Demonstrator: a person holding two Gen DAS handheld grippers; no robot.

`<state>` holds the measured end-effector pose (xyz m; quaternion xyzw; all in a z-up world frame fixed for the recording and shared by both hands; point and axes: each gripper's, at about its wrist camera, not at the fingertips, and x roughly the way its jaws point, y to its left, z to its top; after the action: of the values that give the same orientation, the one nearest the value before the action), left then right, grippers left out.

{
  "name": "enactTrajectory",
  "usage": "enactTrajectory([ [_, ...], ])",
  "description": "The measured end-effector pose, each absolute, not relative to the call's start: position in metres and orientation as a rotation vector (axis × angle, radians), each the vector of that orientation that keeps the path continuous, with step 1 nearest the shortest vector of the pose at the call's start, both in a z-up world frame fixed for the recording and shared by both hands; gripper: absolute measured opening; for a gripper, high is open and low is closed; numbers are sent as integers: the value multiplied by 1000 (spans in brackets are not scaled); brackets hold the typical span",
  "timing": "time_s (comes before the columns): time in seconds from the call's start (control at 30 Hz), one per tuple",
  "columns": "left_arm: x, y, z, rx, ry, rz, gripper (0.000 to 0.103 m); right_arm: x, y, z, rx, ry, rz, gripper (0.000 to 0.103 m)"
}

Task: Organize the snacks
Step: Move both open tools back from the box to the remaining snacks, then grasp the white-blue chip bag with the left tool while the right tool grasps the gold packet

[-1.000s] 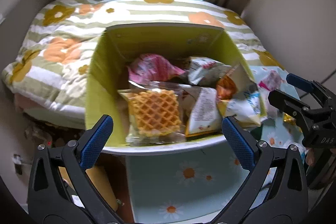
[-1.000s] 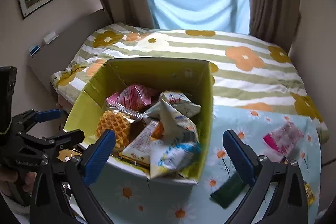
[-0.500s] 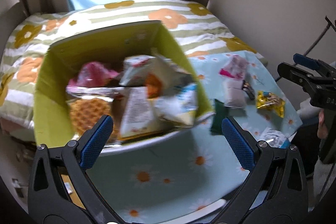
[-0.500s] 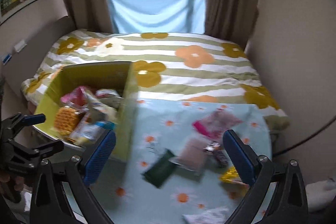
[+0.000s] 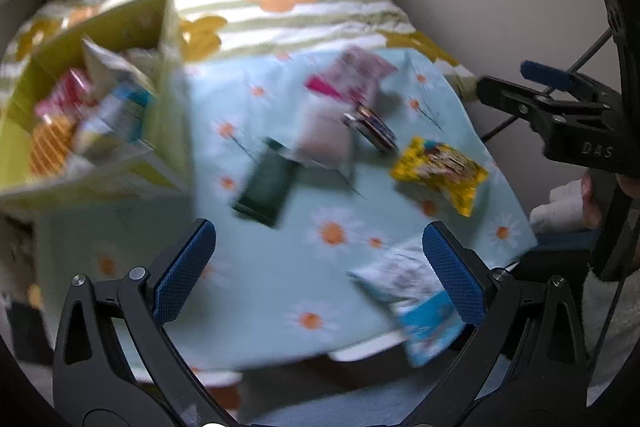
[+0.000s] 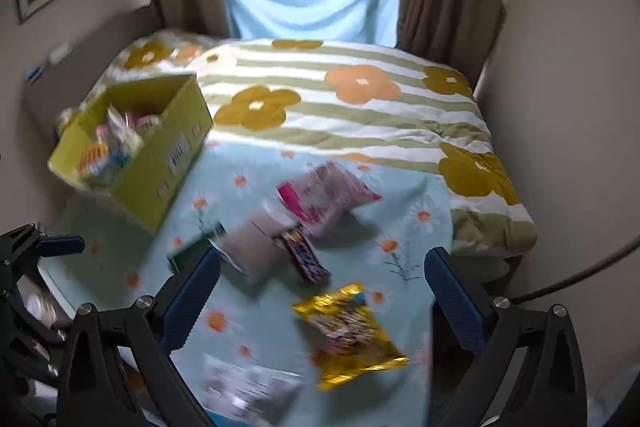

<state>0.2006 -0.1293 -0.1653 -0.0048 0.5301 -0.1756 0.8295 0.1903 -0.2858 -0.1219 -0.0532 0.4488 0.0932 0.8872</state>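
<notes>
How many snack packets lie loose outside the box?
6: pink farthest; pale packet and dark bar mid-cloth; green nearest the box; yellow right; white-blue at near edge. Blur may hide more.

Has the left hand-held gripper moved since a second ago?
Yes. The left hand-held gripper swung right: the green box, then centred, is now at far left.

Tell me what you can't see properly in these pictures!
- Snack names in the yellow-green box: left wrist view, motion blur.
- Dark green packet: right wrist view, partly behind the right tool's finger.
- White and blue packet: left wrist view, blurred, partly behind the left tool's finger.
</notes>
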Motion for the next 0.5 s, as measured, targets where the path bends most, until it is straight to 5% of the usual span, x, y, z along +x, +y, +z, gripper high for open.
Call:
enactTrajectory([
  [0.5, 170, -216, -241, -175, 1356, -219, 103, 196, -324, -181, -140, 1043, 355, 102],
])
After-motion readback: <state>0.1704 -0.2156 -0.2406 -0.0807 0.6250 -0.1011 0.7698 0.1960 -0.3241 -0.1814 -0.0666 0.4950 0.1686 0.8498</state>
